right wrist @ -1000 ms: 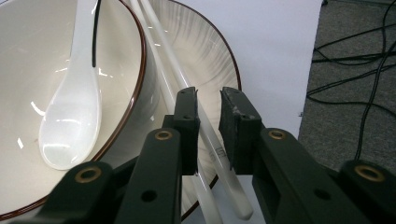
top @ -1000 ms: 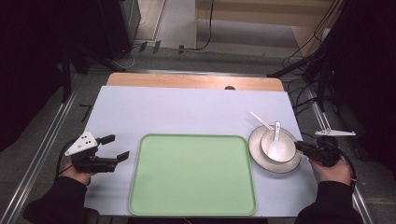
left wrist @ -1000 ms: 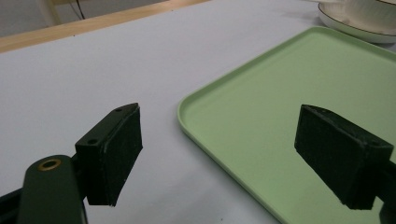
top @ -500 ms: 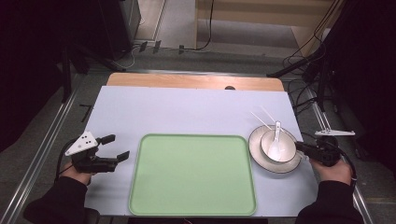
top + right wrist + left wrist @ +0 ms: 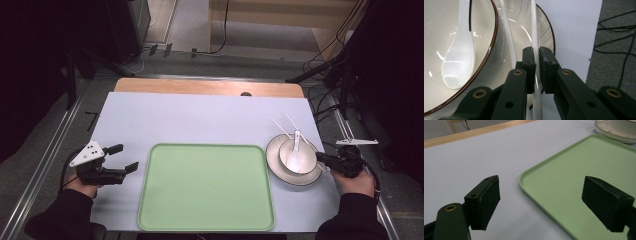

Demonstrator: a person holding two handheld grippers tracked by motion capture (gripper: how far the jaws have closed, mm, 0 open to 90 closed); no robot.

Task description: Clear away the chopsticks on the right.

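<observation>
Right claw (image 5: 536, 62), at lower centre of its view, has just been closing and pinches one white chopstick (image 5: 534, 30), whose long axis runs straight ahead over the plate (image 5: 546, 27) rim. Left claw (image 5: 549, 202) gapes empty.

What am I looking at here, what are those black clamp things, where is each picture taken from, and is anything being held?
A person sits at a table and holds a hand tool with two black jaws in each hand. One picture looks down from above the table; the other two come from small cameras riding on each tool, looking along its jaws.

On the pale table cover lie a light green plastic tray and a white saucer-like plate carrying a white bowl with a brown rim. A white ceramic spoon rests in the bowl.

The right gripper has just been closing and now pinches one of two white chopsticks lying across the plate. The left gripper stands open beside the tray, holding nothing.
</observation>
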